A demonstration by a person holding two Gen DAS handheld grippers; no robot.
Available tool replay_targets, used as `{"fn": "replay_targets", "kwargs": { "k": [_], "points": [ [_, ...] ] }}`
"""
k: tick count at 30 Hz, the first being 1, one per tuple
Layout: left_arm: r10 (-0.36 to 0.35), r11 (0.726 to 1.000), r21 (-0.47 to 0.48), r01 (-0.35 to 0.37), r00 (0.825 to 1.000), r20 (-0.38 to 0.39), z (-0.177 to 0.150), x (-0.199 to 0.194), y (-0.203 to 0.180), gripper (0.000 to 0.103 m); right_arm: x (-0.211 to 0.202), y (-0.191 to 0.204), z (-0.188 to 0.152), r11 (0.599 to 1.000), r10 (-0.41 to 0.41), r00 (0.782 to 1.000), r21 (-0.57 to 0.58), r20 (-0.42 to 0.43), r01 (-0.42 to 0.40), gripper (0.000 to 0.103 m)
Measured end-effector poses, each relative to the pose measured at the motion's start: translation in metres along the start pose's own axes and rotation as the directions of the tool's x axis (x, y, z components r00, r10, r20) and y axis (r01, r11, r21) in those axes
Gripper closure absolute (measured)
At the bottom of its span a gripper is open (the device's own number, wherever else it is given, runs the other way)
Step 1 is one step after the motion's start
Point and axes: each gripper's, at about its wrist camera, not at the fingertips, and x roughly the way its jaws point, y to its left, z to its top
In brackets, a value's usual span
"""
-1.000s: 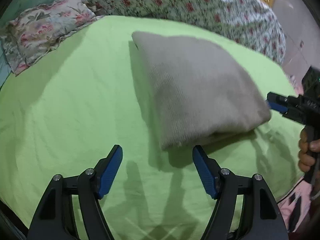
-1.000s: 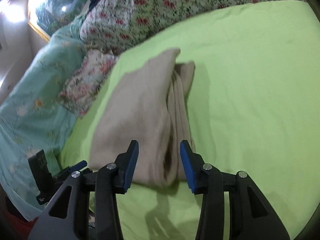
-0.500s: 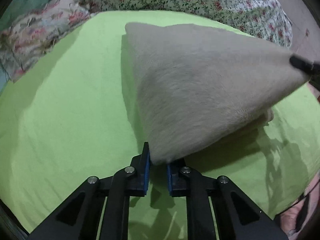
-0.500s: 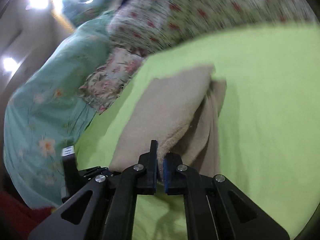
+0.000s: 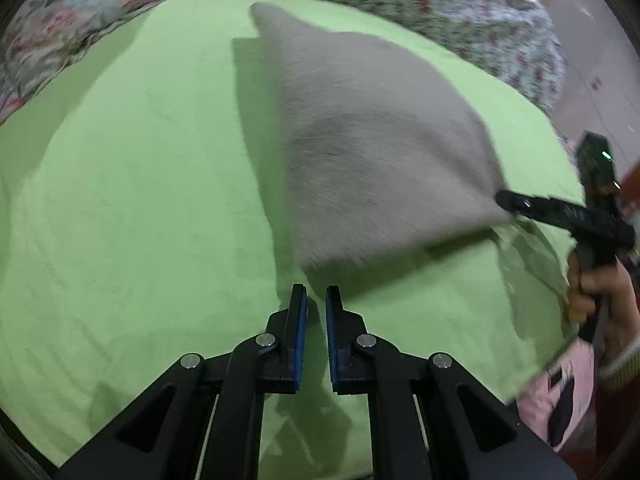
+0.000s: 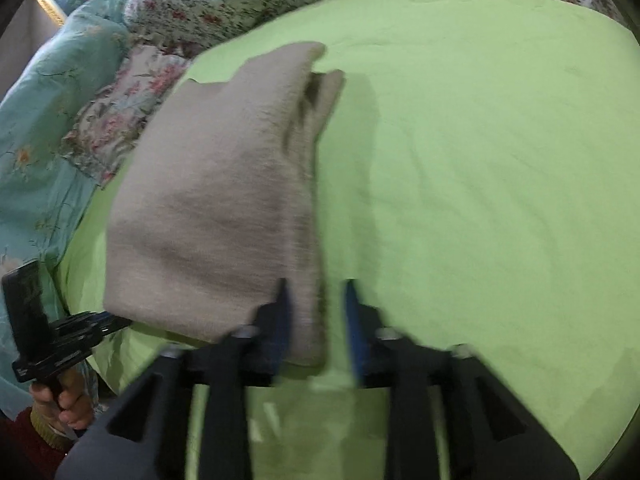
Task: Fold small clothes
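A folded beige knit garment (image 5: 380, 152) lies on the lime green sheet (image 5: 132, 184), blurred by motion. My left gripper (image 5: 316, 292) is shut. The garment's near corner sits just beyond its tips, and no beige cloth shows between the pads. In the right wrist view the garment (image 6: 208, 208) stretches away to the left. My right gripper (image 6: 316, 284) is opening, with the garment's folded edge loose between its jaws and a gap at the right pad. From the left wrist view the right gripper (image 5: 504, 198) touches the garment's right corner. The left gripper (image 6: 128, 320) sits at the garment's lower left edge.
Floral bedding (image 5: 440, 4) and a floral pillow (image 5: 60, 28) border the sheet at the back. A teal quilt (image 6: 44, 128) lies left in the right wrist view. A person's hands (image 5: 592, 292) (image 6: 68, 404) hold the grippers. The sheet's edge drops off near the right hand.
Both grippers closed on the garment's near corners and lifted them. Since then the right jaws have parted and the garment has sunk towards the sheet. The left jaws stayed shut.
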Motion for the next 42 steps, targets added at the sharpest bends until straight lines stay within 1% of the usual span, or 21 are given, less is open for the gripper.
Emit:
{"fn": "replay_targets", "kwargs": {
  "k": [3,7,11,15,16,17,20,21,23,24,25,27,28,29,31,35,36,38,39,41,42],
  "points": [
    [-0.046,0.997,0.058,0.044,0.998,0.037,-0.001,-0.026,-0.005,0.093,-0.026,-0.012,-0.001,0.994,0.082,0.996,0.063,0.036,-0.085,0.061],
    [-0.087,0.992,0.095,0.079,0.993,0.079,0.021,-0.029,-0.014,0.09,-0.04,-0.013,0.034,0.983,0.151,0.98,0.09,0.129,-0.163,0.06],
    [-0.135,0.986,0.11,0.124,0.985,0.104,0.049,-0.012,-0.021,0.089,-0.009,-0.003,0.077,0.975,0.18,0.974,0.103,0.141,-0.195,0.06],
    [-0.172,0.982,0.086,0.168,0.984,0.046,0.056,0.018,-0.021,0.088,0.034,0.012,0.109,0.967,0.215,0.971,0.116,0.104,-0.227,0.06],
    [-0.169,0.983,0.073,0.166,0.985,0.032,0.056,0.025,-0.02,0.088,0.046,0.017,0.115,0.963,0.242,0.967,0.101,0.081,-0.25,0.068],
    [-0.17,0.984,0.063,0.169,0.985,0.019,0.059,0.031,-0.02,0.088,0.048,0.021,0.118,0.969,0.228,0.97,0.082,0.084,-0.235,0.092],
    [-0.188,0.981,0.055,0.187,0.982,0.013,0.064,0.038,-0.023,0.088,0.031,0.03,0.128,0.977,0.205,0.966,0.018,0.157,-0.211,0.093],
    [-0.189,0.981,0.053,0.189,0.982,0.002,0.062,0.042,-0.024,0.089,0.029,0.03,0.13,0.983,0.182,0.969,0.004,0.17,-0.185,0.094],
    [-0.178,0.982,0.061,0.178,0.984,-0.009,0.061,0.052,-0.028,0.089,0.045,0.026,0.13,0.996,0.093,0.988,-0.015,0.126,-0.092,0.094],
    [-0.174,0.982,0.069,0.174,0.985,-0.002,0.06,0.052,-0.03,0.089,0.06,0.019,0.126,0.997,0.075,0.994,0.001,0.085,-0.076,0.094],
    [-0.171,0.982,0.076,0.17,0.985,0.0,0.06,0.051,-0.031,0.089,0.07,0.012,0.122,0.995,0.097,0.993,0.027,0.064,-0.099,0.094],
    [-0.18,0.981,0.067,0.18,0.984,-0.007,0.062,0.048,-0.029,0.088,0.064,0.002,0.118,0.989,0.122,0.988,0.074,0.094,-0.129,0.086],
    [-0.192,0.98,0.057,0.192,0.981,-0.015,0.062,0.044,-0.027,0.088,0.057,-0.001,0.118,0.988,0.111,0.989,0.096,0.101,-0.121,0.075],
    [-0.205,0.977,0.051,0.205,0.979,-0.015,0.065,0.037,-0.024,0.088,0.05,-0.002,0.116,0.988,0.103,0.988,0.107,0.114,-0.115,0.071],
    [-0.209,0.976,0.062,0.208,0.978,0.017,0.069,0.02,-0.024,0.086,0.024,0.002,0.11,0.988,0.093,0.981,0.104,0.171,-0.112,0.071],
    [-0.188,0.982,0.055,0.182,0.973,0.136,0.093,-0.008,-0.019,0.067,-0.01,0.031,0.092,0.989,0.14,0.965,0.019,0.223,-0.148,0.071],
    [-0.179,0.984,0.04,0.175,0.971,0.157,0.101,-0.007,-0.014,0.066,-0.013,0.042,0.087,0.988,0.15,0.964,-0.013,0.22,-0.151,0.071],
    [-0.161,0.987,0.011,0.161,0.975,0.153,0.114,0.003,-0.006,0.066,-0.007,0.062,0.077,0.987,0.153,0.97,-0.077,0.186,-0.141,0.071],
    [-0.125,0.992,-0.012,0.128,0.984,0.128,0.119,0.015,-0.001,0.066,-0.002,0.067,0.075,0.988,0.132,0.976,-0.1,0.172,-0.116,0.071],
    [-0.096,0.994,-0.053,0.099,0.994,0.057,0.125,0.038,0.011,0.067,0.023,0.069,0.067,0.993,0.021,0.993,-0.116,0.118,-0.007,0.076],
    [-0.104,0.992,-0.067,0.107,0.993,0.053,0.126,0.042,0.015,0.067,0.035,0.064,0.064,0.994,0.005,0.995,-0.105,0.096,0.005,0.077]
  ]
}}
